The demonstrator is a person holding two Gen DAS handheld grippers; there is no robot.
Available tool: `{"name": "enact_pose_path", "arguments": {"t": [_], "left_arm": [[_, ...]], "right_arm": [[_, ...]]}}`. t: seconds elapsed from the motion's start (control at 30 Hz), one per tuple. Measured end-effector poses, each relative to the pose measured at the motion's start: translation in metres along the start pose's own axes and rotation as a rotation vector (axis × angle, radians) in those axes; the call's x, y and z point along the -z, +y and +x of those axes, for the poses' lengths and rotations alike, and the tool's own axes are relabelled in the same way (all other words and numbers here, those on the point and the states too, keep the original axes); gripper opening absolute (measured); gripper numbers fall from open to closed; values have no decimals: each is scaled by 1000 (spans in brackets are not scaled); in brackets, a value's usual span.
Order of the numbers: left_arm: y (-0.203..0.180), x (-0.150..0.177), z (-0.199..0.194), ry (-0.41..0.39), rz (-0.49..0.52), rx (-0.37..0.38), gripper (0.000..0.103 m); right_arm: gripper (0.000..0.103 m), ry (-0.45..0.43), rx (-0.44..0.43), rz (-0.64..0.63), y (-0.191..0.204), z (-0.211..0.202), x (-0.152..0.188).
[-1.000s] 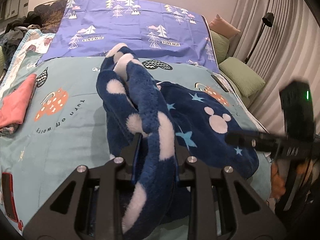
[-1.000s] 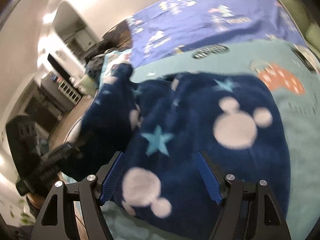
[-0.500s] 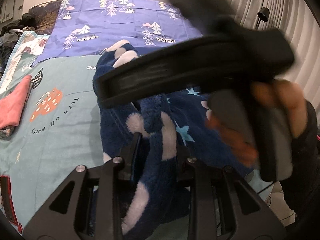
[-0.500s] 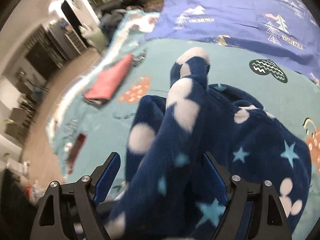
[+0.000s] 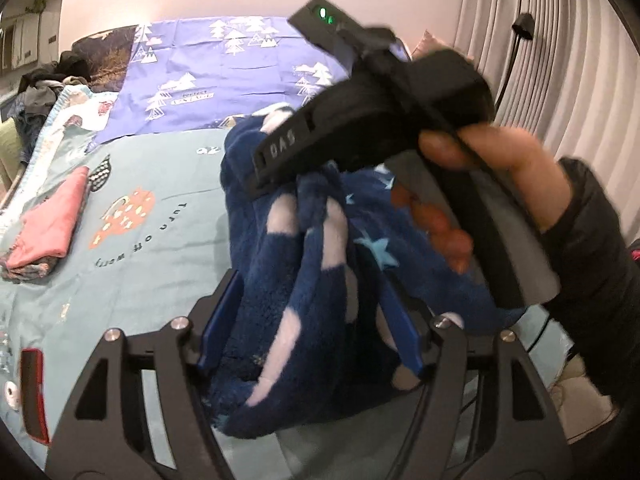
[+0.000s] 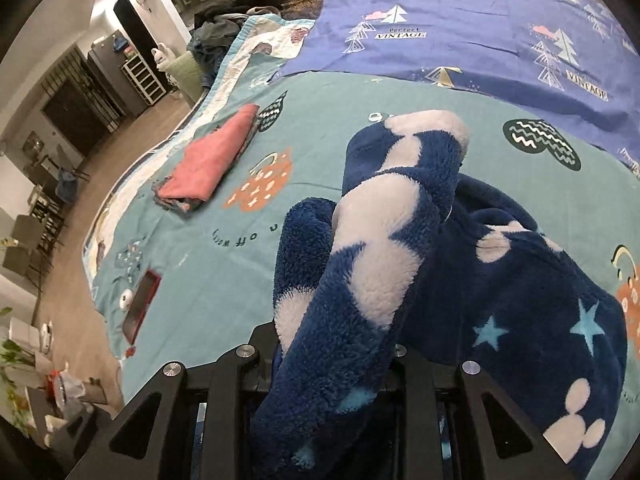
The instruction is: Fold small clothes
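A navy fleece garment (image 5: 316,264) with white mouse-head spots and light blue stars lies bunched on the teal bed cover (image 5: 132,272). My left gripper (image 5: 310,320) is open, its blue pads either side of a raised fold of the fleece. My right gripper (image 6: 334,364) is shut on the same fold of the garment (image 6: 380,256), which hangs over it. In the left wrist view the right gripper's black body (image 5: 372,120) crosses above the garment, held by a hand (image 5: 500,168).
A folded pink garment (image 6: 212,160) on a small stack lies on the bed's left side; it also shows in the left wrist view (image 5: 52,224). A purple tree-print sheet (image 6: 480,28) covers the bed's far end. A red-edged phone (image 6: 140,306) lies near the left edge. Curtains (image 5: 560,60) hang at right.
My left gripper has opened and let go of the fleece fold. My right gripper has swung over the garment and closed on that same fold.
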State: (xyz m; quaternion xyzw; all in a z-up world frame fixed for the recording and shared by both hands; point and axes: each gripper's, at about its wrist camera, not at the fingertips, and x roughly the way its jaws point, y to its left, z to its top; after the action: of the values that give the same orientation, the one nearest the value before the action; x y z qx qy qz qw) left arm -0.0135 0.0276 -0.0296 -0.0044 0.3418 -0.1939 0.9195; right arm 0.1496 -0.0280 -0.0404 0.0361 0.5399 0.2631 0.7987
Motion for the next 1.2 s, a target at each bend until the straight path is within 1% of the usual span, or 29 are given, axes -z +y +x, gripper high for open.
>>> {"name": "enact_pose_path", "arguments": {"t": [0.03,0.07,0.13,0.2,0.3,0.47,0.53,0.57,0.67,0.73,0.77,0.83,0.87,0.9,0.93,0.97,1.0,1.03,1.1,1.13,1.17,1.2], "left_arm": [[-2,0,1,4,4,-12,42],[-2,0,1,12,-3,6,26],[-2,-7,-4,13,-35,56,22],[-7,-18,-8,-1,-43,105,21],[-25,-34,-13,-33,-10,172,20],[-86,-59,-17,-79,111,298,20],[-106,-65,-13,-80,145,349,18],[-119,-68,-8,-62,160,393,17],[-153,-69,14,9,185,455,17],[-166,-66,22,45,196,470,17],[-173,-65,21,51,208,482,18],[-174,-65,9,30,222,519,18],[-168,-69,2,17,222,545,23],[-161,-72,-5,4,216,566,32],[-155,-74,-12,-18,207,572,37],[-146,-78,-17,-49,199,552,47],[-138,-81,-18,-70,193,518,50],[-131,-82,-16,-82,183,476,50],[-121,-87,-5,-65,140,402,50],[-114,-86,5,-45,127,372,50],[-118,-82,9,-25,129,355,50],[-120,-75,21,17,135,334,50]], "right_arm": [[27,-7,5,0,0,-2,1],[27,-13,9,-1,0,-3,1],[26,-35,4,-3,-3,-12,3],[26,-76,-3,4,-9,-31,4],[26,-135,-22,21,-27,-67,4],[26,-205,-14,47,-64,-118,16],[26,-222,-11,72,-82,-134,24],[26,-226,-15,84,-92,-140,28],[26,-244,-26,124,-124,-148,47],[26,-240,-40,174,-149,-145,64],[26,-237,-62,202,-162,-143,72],[26,-236,-111,245,-185,-140,86],[26,-237,-130,259,-194,-137,91],[26,-239,-127,265,-203,-133,97],[26,-239,-122,265,-209,-129,99],[26,-237,-126,271,-214,-126,101],[26,-234,-144,285,-221,-121,104],[26,-235,-173,303,-229,-117,107],[26,-241,-216,332,-241,-109,112],[27,-244,-226,339,-246,-108,114],[27,-247,-236,347,-250,-106,115],[27,-250,-247,354,-254,-104,116]]}}
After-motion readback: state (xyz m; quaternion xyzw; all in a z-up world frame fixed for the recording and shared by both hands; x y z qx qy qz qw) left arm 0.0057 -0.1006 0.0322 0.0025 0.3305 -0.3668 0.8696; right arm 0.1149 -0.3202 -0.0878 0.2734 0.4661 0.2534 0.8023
